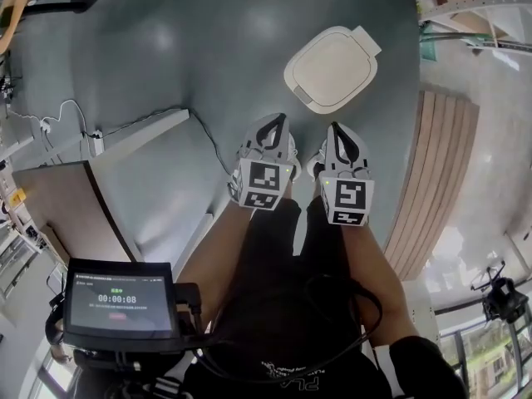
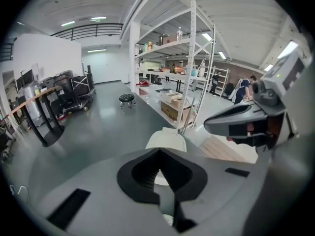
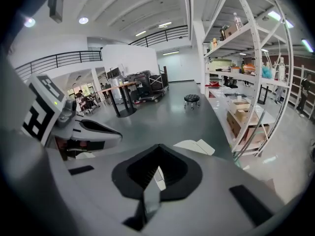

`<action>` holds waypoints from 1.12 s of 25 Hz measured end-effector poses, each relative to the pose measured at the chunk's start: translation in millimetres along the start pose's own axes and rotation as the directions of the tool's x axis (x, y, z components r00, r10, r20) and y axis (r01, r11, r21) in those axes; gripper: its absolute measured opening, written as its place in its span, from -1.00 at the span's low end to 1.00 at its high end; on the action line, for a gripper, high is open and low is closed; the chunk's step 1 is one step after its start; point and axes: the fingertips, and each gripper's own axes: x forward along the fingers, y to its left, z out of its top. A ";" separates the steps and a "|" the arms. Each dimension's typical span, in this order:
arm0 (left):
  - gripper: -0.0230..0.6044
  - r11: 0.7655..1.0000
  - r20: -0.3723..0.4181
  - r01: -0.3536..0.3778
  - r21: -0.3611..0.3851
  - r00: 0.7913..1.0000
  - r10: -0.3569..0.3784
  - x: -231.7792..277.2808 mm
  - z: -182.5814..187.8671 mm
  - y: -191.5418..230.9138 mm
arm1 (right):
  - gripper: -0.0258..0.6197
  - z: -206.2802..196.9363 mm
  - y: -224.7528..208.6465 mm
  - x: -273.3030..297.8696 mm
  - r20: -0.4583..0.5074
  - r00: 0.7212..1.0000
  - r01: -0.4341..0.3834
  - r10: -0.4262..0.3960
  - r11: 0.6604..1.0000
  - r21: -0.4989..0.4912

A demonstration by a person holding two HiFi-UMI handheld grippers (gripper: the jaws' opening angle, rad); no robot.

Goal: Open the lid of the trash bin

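A small screen point(image 1: 120, 304) showing a timer is sitting closest to the camera, at the lower left of the head view. Black cables point(image 1: 332, 339) are looping beside it over the person's dark shorts point(image 1: 283, 289). Just past the knees, the left gripper point(image 1: 277, 123) and the right gripper point(image 1: 335, 130) are hanging side by side, near each other but not touching, both pointing forward. In the left gripper view the jaws are pressing together at their tips with nothing between them. In the right gripper view the jaws are likewise meeting tip to tip and carrying nothing. The trash bin point(image 1: 331, 66) is standing on the grey floor point(image 1: 166, 56) ahead of both grippers and apart from them. Its cream lid point(image 1: 337, 55) is lying flat and closed on top. To the right of the grippers, a stack of pale wooden boards point(image 1: 432, 181) is lying along the floor. To the left, a brown desk point(image 1: 58, 206) is reaching in from the edge, and a white power strip point(image 1: 91, 144) with a thin cable is lying on the floor near it. Beyond the bin, a tall white shelving rack point(image 2: 194, 58) is standing with cardboard boxes point(image 2: 172, 109) at its foot. A black stool point(image 3: 191, 99) is standing farther out on the open floor.
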 end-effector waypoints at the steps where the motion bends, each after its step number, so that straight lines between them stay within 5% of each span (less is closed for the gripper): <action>1: -0.93 1.000 -0.002 0.004 -0.003 1.000 -0.004 4.3 -2.5 -1.3 | -0.93 -5.6 -1.1 2.5 -0.008 1.000 0.000 0.000 1.000 0.004; 15: -0.93 0.997 -0.116 0.033 -0.070 0.992 -0.041 67.1 -85.0 -18.1 | -0.93 -84.9 1.5 46.5 -0.076 0.996 -0.050 0.053 0.998 0.038; 28: -0.93 0.994 -0.142 0.019 -0.106 0.989 -0.034 121.2 -131.6 -21.7 | -0.93 -142.6 -4.8 80.9 -0.120 0.991 -0.052 0.064 0.994 0.099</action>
